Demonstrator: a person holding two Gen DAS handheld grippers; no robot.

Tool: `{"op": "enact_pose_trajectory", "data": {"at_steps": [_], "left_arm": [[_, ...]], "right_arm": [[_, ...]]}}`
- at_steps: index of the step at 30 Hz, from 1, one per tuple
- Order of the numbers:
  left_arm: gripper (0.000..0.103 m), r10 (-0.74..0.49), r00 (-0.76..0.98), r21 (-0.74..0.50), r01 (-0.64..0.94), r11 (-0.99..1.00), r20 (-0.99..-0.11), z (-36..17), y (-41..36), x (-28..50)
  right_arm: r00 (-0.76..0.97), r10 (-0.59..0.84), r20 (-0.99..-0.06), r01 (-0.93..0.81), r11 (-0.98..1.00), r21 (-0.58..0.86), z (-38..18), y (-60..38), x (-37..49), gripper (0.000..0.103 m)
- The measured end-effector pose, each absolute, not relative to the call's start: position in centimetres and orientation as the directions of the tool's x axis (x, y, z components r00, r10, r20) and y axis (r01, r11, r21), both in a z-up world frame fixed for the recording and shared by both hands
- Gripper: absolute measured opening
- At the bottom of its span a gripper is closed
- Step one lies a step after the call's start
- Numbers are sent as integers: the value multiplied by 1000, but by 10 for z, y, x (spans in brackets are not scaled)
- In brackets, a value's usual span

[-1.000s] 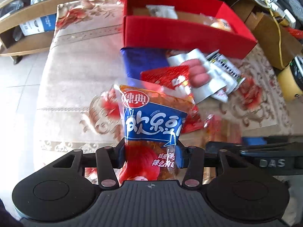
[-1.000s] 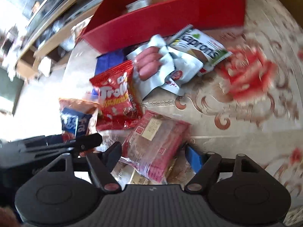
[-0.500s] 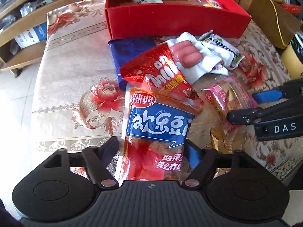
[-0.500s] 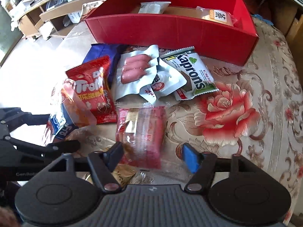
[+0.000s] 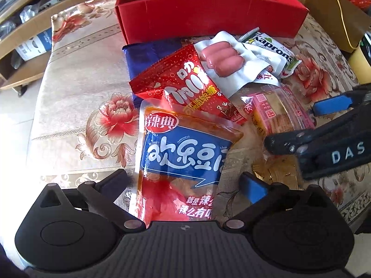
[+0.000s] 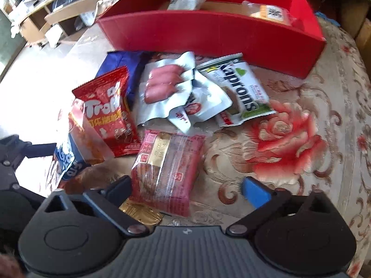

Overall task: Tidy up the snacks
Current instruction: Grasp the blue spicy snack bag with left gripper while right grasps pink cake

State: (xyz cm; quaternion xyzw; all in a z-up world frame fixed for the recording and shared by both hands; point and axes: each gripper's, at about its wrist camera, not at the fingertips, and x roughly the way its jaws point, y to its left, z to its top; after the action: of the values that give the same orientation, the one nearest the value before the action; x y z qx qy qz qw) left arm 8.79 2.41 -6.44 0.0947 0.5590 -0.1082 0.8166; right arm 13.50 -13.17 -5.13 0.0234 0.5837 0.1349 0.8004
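My left gripper (image 5: 183, 185) is open, its fingers either side of an orange-and-blue spicy snack bag (image 5: 183, 153) that lies on the table. My right gripper (image 6: 185, 187) is open around a pink clear-wrapped cake pack (image 6: 167, 169), also lying on the table. Past them lie a red Trolli bag (image 5: 185, 85), a sausage pack (image 5: 222, 60), a Kaprons packet (image 6: 241, 90) and a dark blue bag (image 5: 148, 55). A red box (image 5: 208, 16) at the back holds a few small packets.
A floral cloth (image 6: 289, 139) covers the table. A gold wrapper (image 6: 139, 213) lies under the right gripper. Cardboard boxes (image 5: 336, 11) stand at the right, a wooden shelf (image 5: 20, 46) at the left. The table's left edge (image 5: 34, 120) drops to the tiled floor.
My left gripper has opened and let go of the orange-and-blue bag, which now lies on the table. My right gripper has widened around the pink pack. Both views pulled back slightly.
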Motion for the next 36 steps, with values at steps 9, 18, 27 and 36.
{"op": "enact_pose_trajectory", "data": {"at_steps": [9,18,27,36], "left_arm": [[58,-114,367,-43,196,980,-923,-48,39,83],[54,-142,364,-71,201,977,-921,-43,33,73],[62,-138,363,-51,239,970,-922,-48,21,71],[85,-122,350,-14,294,956,-929,-55,5,72]], "right_arm": [[334,251,-908,-267,949,164,-30,-124,109,33],[331,258,-908,-256,950,176,-25,-139,93,31],[330,224,-917,-243,959,146,-34,-126,106,55],[342,184,-922,-280,956,88,-45,-114,115,56]]}}
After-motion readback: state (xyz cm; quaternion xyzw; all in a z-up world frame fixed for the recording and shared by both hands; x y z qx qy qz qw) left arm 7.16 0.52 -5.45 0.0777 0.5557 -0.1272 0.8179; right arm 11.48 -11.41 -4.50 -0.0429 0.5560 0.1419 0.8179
